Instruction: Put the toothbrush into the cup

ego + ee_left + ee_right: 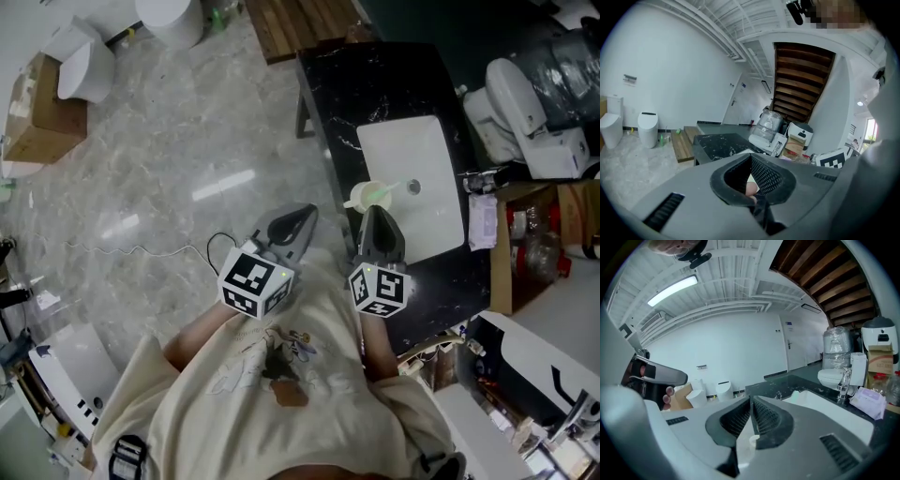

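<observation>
Toothbrush (pixel 394 187) leans in cup (pixel 366 197) at sink (pixel 422 141) edge, so right gripper (pixel 376 212) hangs just behind, jaws pinched together on nothing; left gripper (pixel 307 215) idle, closed.

- The toothbrush (pixel 748 434) was a slim, cream-white thing caught between the closing, all-but-shut jaws of the right gripper (pixel 751 403). Only a short pale length showed low in the gap, and its brush end could not be made out.
- The cup (pixel 372 195), pale green with a cream rim, sat at the left edge of the white basin (pixel 422 159) on the black counter (pixel 375 84). Whether it stood upright could not be told.
</observation>
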The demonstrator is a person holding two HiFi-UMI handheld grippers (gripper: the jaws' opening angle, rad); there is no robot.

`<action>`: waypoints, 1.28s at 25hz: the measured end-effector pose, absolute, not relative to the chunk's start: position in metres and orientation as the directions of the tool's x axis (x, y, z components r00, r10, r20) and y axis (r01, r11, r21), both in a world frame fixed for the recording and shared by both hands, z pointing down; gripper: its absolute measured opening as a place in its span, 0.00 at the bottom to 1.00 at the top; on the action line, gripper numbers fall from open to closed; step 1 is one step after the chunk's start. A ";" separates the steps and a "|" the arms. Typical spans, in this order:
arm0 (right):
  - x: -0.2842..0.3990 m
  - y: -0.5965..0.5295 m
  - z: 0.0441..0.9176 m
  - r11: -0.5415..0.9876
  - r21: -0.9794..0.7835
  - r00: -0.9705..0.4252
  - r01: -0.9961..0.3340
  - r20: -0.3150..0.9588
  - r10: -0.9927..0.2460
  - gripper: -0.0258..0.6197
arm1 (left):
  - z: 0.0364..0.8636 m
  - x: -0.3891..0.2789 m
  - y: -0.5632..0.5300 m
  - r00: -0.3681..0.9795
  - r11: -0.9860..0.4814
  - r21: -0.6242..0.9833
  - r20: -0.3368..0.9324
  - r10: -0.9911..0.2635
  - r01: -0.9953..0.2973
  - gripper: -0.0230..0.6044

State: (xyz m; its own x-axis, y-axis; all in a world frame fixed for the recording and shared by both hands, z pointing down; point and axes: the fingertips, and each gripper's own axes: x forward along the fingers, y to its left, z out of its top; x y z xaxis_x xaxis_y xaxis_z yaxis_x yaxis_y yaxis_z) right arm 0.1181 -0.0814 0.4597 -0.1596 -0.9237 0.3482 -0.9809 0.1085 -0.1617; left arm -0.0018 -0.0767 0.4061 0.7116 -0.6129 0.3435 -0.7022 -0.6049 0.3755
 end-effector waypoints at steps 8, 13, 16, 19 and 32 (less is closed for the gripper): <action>0.024 -0.037 0.450 0.122 -0.156 -0.171 -0.980 0.364 -0.915 0.09 | 0.410 -0.076 -0.049 0.738 -0.612 0.413 0.363 -0.568 -0.674 0.04; -0.018 0.000 0.441 0.090 -0.145 -0.138 -0.985 0.362 -0.922 0.09 | 0.412 -0.105 -0.018 0.781 -0.661 0.419 0.375 -0.498 -0.623 0.04; -0.030 0.024 0.434 0.045 -0.132 -0.090 -0.990 0.356 -0.930 0.09 | 0.413 -0.117 0.001 0.807 -0.683 0.433 0.372 -0.459 -0.588 0.04; -0.036 0.053 0.431 -0.023 -0.125 -0.023 -0.992 0.356 -0.934 0.09 | 0.420 -0.124 0.024 0.840 -0.709 0.457 0.367 -0.400 -0.537 0.04; -0.030 0.164 0.439 -0.102 -0.134 0.047 -0.986 0.361 -0.931 0.09 | 0.436 -0.106 0.123 0.877 -0.756 0.466 0.372 -0.304 -0.460 0.04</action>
